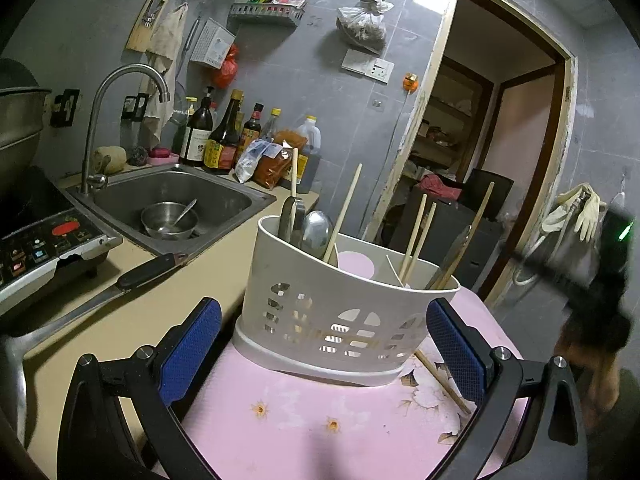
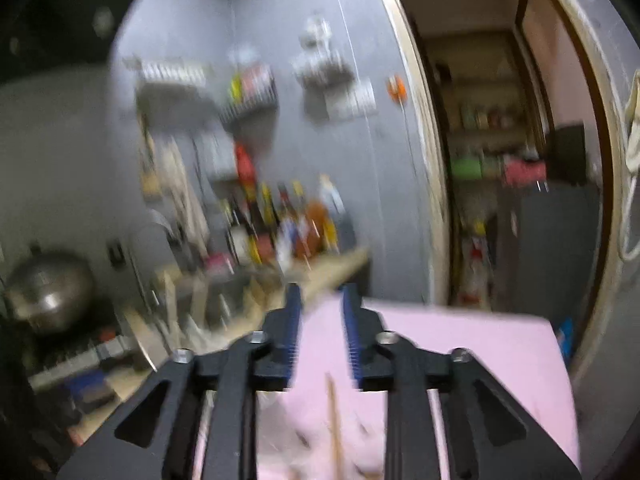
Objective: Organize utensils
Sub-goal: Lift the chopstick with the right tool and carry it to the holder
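the left gripper (image 1: 324,344) stands wide around the white slotted plastic utensil caddy (image 1: 344,300); the right gripper (image 2: 322,320), narrowly parted, seems empty. next, grasp the loose wooden chopstick (image 1: 442,382).

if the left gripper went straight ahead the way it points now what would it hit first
Most likely the white utensil caddy, which stands directly ahead of the open left gripper on the pink mat; nothing lies between them.

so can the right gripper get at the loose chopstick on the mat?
Probably yes. The chopstick lies bare on the mat just below the right gripper, whose jaws stand slightly apart and empty; nothing sits between them.
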### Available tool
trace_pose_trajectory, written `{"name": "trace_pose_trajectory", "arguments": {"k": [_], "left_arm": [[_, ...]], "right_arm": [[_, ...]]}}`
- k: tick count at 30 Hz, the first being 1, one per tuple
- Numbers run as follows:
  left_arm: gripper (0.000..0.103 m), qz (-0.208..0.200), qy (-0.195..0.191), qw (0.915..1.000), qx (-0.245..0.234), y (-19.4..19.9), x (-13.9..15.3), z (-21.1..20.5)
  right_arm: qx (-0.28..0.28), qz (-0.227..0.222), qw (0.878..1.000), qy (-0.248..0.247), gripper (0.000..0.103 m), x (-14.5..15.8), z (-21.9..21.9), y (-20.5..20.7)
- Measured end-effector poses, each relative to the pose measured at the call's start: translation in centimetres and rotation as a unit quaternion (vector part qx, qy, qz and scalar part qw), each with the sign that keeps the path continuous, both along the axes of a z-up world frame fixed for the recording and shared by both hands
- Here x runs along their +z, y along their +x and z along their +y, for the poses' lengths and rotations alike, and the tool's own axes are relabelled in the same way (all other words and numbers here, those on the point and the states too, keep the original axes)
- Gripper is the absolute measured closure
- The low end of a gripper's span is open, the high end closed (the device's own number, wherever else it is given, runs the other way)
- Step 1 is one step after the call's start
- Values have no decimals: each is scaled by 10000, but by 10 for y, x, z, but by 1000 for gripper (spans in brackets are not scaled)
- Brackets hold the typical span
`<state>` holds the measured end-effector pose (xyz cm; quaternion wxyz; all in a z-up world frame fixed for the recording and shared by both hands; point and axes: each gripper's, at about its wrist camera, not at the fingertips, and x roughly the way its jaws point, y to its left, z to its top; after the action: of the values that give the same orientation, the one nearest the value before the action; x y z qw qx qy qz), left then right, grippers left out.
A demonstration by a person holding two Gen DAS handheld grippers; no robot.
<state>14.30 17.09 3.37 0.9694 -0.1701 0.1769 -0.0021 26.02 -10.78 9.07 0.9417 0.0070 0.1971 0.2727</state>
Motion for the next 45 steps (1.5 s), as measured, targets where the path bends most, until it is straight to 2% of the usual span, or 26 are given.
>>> {"name": "trace_pose_trajectory", "arguments": {"k": [2, 4, 7, 12, 13, 14, 18, 20, 23, 26, 29, 32, 34, 37, 41, 45], "left_arm": [[2, 33, 11, 10000, -28, 1, 1, -1], [2, 57, 116, 9999, -18, 1, 2, -5], [2, 45, 270, 9996, 1, 0, 2, -8], [2, 46, 385, 9992, 50, -4, 2, -9], [2, 47, 377, 9993, 64, -4, 2, -9], [2, 45, 366, 9993, 72, -4, 2, -8], [2, 2, 297, 9995, 75, -7, 4, -6], [2, -27, 260, 9996, 50, -8, 4, -5], [2, -46, 189, 9998, -8, -8, 5, -5], [2, -95, 92, 9999, -89, -8, 7, -7], [2, -162, 56, 9998, -133, -12, 10, -10], [2, -266, 101, 9995, -107, -18, 13, -13], [2, -297, 125, 9995, -39, -22, 14, -12], [2, -303, 83, 9995, 39, -25, 15, -8], [2, -256, 42, 9995, 158, -25, 12, 1], [2, -209, -42, 9994, 258, -21, 8, 10]], "right_arm": [[95, 701, 9970, -317, 79, -29, -2, 17], [301, 1399, 9881, -561, 79, -57, 2, 30], [613, 2039, 9738, -801, 79, -88, 19, 47], [918, 2377, 9594, -1206, 81, -114, 51, 66], [915, 2433, 9564, -1331, 84, -119, 57, 71], [869, 2473, 9542, -1441, 94, -122, 62, 75], [779, 2501, 9559, -1328, 98, -118, 59, 74], [617, 2407, 9624, -1100, 98, -112, 43, 64], [258, 2138, 9762, -254, 98, -90, 3, 37], [-124, 1153, 9922, 447, 98, -52, -28, -2], [-160, 19, 9962, 862, 98, -11, -31, -35], [219, -829, 9879, 1295, 98, 20, -9, -46], [549, -1380, 9743, 1691, 98, 32, 13, -48], [693, -1888, 9587, 2013, 98, 38, 42, -41], [501, -2356, 9483, 2065, 98, 32, 70, -30], [241, -2460, 9488, 1969, 98, 14, 82, -22]]}}
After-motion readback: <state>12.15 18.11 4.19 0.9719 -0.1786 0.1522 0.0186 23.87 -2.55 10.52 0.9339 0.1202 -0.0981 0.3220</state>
